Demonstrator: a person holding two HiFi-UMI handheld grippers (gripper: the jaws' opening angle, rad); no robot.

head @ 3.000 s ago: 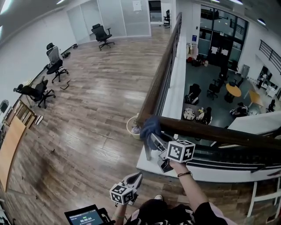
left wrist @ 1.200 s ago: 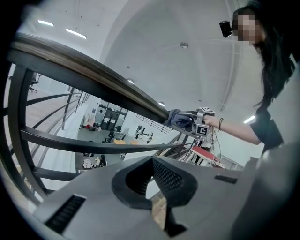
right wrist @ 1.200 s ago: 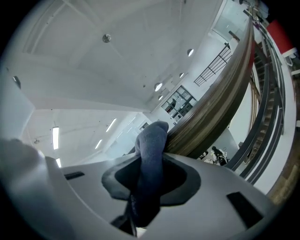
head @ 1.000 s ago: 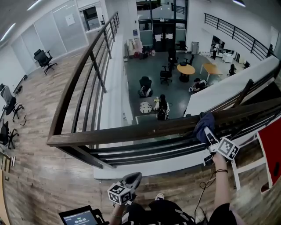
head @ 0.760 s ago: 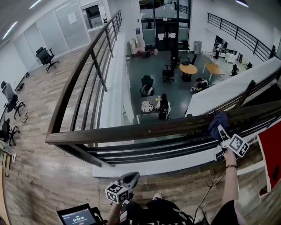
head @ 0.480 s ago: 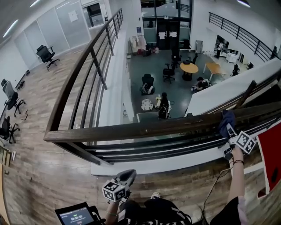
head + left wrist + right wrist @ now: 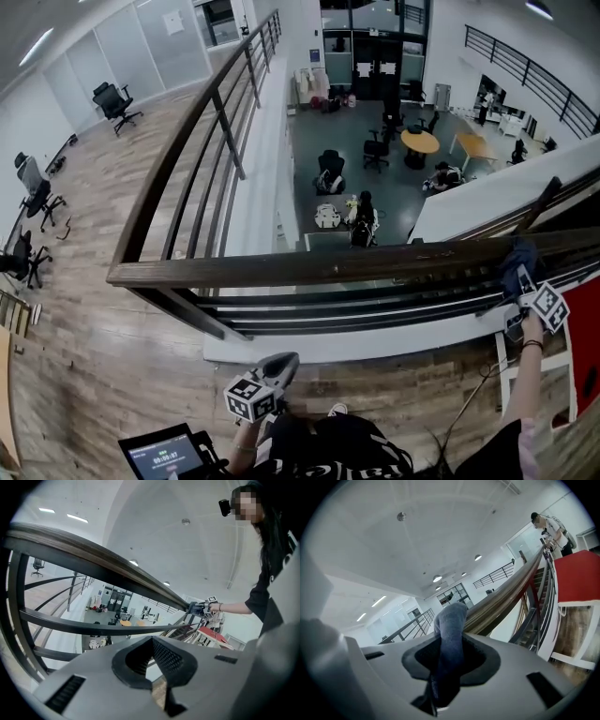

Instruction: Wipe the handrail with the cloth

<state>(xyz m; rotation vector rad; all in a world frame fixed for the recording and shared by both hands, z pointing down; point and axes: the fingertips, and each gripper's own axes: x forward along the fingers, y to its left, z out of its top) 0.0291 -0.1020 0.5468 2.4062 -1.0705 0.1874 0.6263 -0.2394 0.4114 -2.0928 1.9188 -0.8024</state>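
The right gripper [image 7: 523,281] is clamped on the blue cloth [image 7: 517,257], held against the wooden handrail [image 7: 309,267] toward its right end. The left gripper [image 7: 278,366] hangs low, jaws together and empty. Wiping looks under way, but the rail shows nothing of how much is done.

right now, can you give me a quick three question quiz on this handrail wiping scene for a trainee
1. True or false: the left gripper is held apart from the handrail.
2. What is the cloth lying against? A the handrail; B the wooden floor; C an office chair.
3. Fill the gap: the right gripper is shut on the ____.

Key: 1 true; 2 A; 3 cloth.
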